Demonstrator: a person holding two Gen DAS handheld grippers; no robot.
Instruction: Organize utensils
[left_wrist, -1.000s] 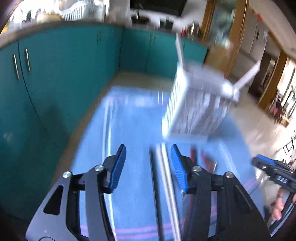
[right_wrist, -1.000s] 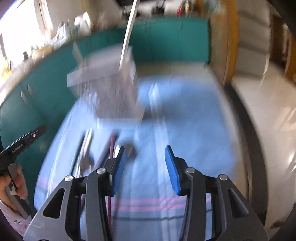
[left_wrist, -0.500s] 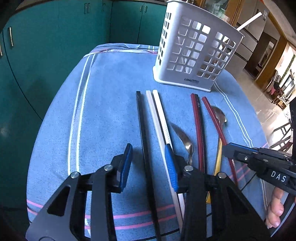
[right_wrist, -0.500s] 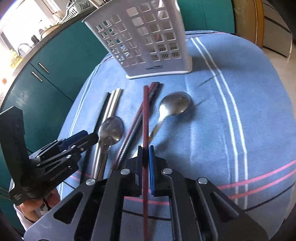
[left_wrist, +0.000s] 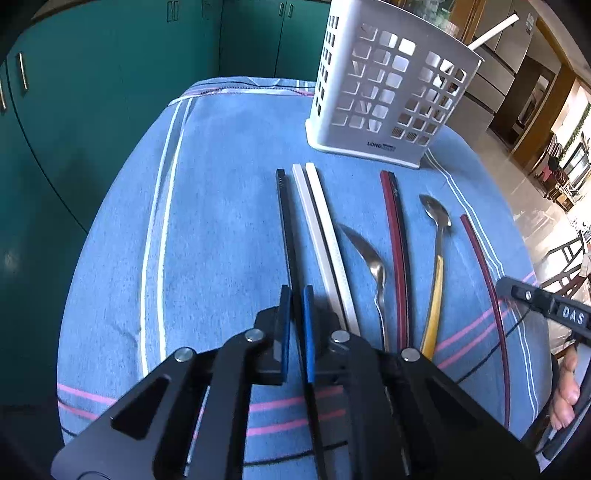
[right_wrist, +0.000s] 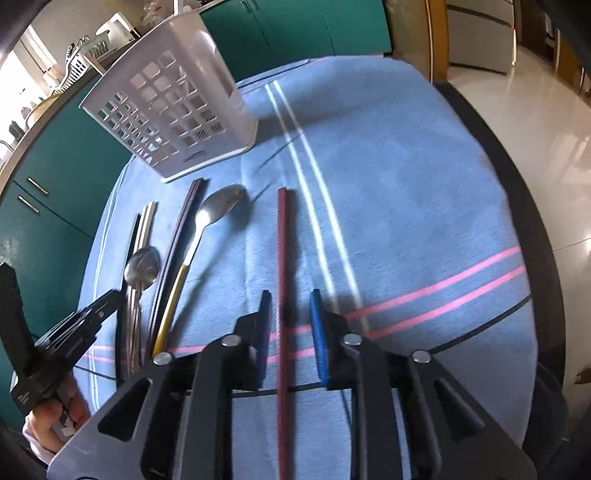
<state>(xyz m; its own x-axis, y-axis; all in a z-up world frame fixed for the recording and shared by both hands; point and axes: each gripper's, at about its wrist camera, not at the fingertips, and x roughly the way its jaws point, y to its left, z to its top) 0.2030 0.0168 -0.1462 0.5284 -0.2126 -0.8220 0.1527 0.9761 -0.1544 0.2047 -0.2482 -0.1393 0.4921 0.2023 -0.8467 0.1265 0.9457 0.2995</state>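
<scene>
A white slotted utensil holder (left_wrist: 388, 96) stands at the far side of the blue cloth; it also shows in the right wrist view (right_wrist: 173, 107). Chopsticks and spoons lie in a row on the cloth. My left gripper (left_wrist: 297, 325) is shut on the black chopstick (left_wrist: 286, 221) near its close end. My right gripper (right_wrist: 291, 328) is open, its fingers either side of a dark red chopstick (right_wrist: 282, 251) that lies apart from the row on the cloth.
A white chopstick pair (left_wrist: 325, 236), a steel spoon (left_wrist: 369, 258), a red-black chopstick pair (left_wrist: 397, 236) and a yellow-handled spoon (left_wrist: 437, 251) lie side by side. Teal cabinets (left_wrist: 92, 92) stand behind. The table edge (right_wrist: 517, 192) curves at the right.
My left gripper has closed on the black chopstick. My right gripper has opened, and the dark red chopstick now lies to the right, apart from the row.
</scene>
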